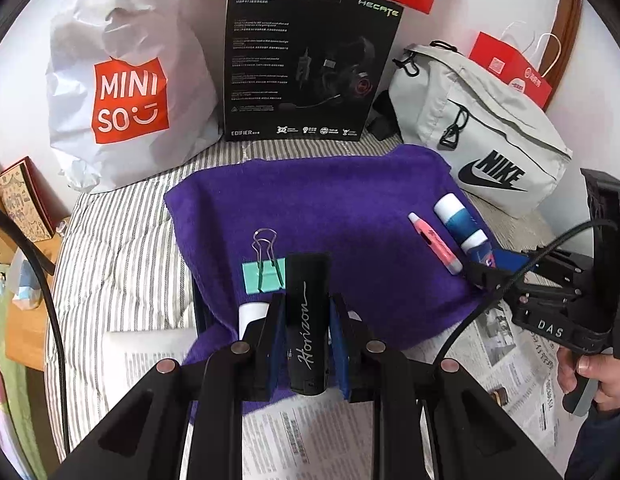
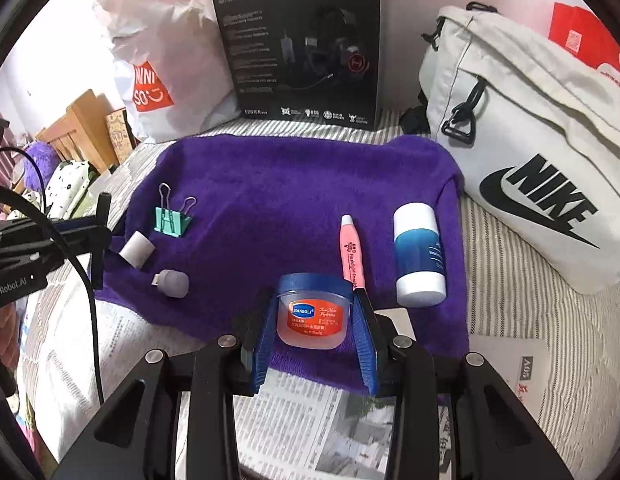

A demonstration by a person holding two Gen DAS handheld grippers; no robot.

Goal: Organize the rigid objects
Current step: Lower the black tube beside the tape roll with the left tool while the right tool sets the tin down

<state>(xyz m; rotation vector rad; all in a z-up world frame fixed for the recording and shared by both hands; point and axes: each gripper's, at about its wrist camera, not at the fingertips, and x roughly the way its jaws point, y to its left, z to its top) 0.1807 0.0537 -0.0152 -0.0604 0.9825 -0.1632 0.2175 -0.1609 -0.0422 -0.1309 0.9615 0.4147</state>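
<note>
My left gripper (image 1: 306, 308) is shut on a black "Horizon" tube (image 1: 308, 320), held over the near edge of the purple towel (image 1: 330, 200). My right gripper (image 2: 314, 312) is shut on a small lip balm jar (image 2: 313, 312) with a blue lid, low over the towel's (image 2: 290, 184) near edge. On the towel lie a teal binder clip (image 1: 264, 274) (image 2: 172, 220), a pink pen-shaped tube (image 1: 434, 246) (image 2: 352, 252), a blue-and-white stick (image 1: 460, 222) (image 2: 418, 256), a white cap (image 2: 137, 249) and a small grey adapter (image 2: 174, 282).
A Miniso bag (image 1: 126, 92), a black headset box (image 1: 310, 64) and a grey Nike bag (image 1: 482, 132) stand behind the towel. Newspaper (image 2: 302, 420) covers the striped bedding (image 1: 122, 240) in front. Red paper bags (image 1: 510, 68) sit at the back right.
</note>
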